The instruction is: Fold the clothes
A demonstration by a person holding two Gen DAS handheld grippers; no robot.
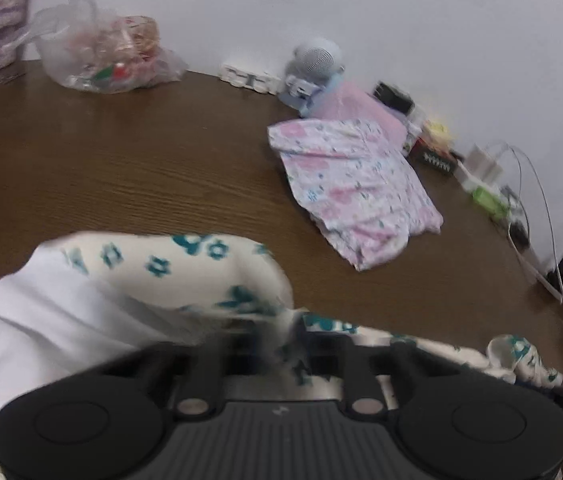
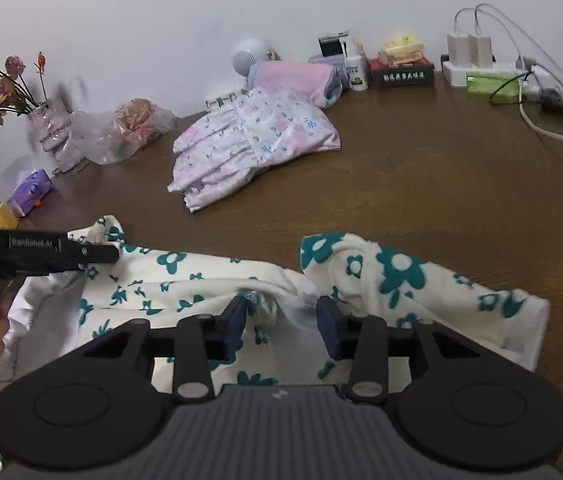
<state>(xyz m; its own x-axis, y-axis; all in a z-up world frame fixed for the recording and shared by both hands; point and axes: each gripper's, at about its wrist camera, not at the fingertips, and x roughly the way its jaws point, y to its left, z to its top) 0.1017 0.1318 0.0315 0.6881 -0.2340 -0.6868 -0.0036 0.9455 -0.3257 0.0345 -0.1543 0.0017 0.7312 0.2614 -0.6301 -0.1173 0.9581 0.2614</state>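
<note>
The left gripper (image 1: pixel 281 344) pinches the teal-flowered white garment (image 1: pixel 141 280), blurred. A folded pink floral garment (image 1: pixel 353 184) lies on the brown table (image 1: pixel 121 152).

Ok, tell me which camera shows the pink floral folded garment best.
The right wrist view: the pink floral folded garment is sharp and its ruffled tiers show. The left wrist view shows it whole but blurred, off to the right.
</note>
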